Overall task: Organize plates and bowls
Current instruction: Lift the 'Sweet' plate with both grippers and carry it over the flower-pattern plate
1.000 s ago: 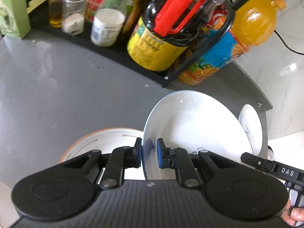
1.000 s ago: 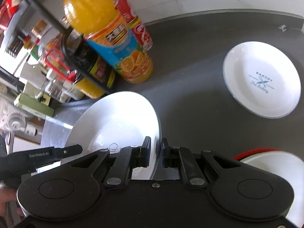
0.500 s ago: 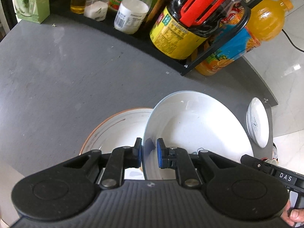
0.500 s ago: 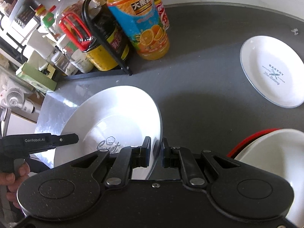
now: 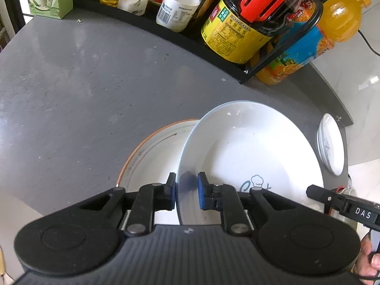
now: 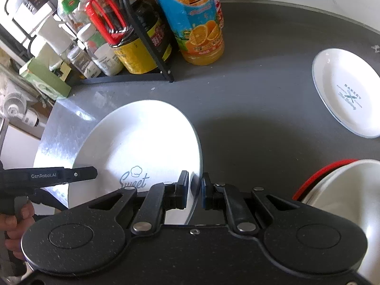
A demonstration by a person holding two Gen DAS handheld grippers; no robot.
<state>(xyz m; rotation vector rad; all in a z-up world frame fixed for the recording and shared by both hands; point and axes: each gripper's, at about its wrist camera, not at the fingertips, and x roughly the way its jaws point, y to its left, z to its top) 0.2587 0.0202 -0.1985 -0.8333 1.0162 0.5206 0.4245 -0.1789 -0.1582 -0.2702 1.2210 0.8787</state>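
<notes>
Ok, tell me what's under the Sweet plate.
Under the Sweet plate, an orange-rimmed plate shows at its left on the grey table; its right part is covered.

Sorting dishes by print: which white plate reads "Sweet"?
The large plate gripped at its rim by both tongs, left and right. The smaller plate lying apart reads "Bakery".

My left wrist camera looks down along its fingers, close over the grey table (image 5: 71, 90); my right wrist camera looks down from the opposite side. Both views share the white plate (image 5: 256, 156) (image 6: 142, 142) and the bottle rack (image 5: 280, 54) (image 6: 147, 38).
</notes>
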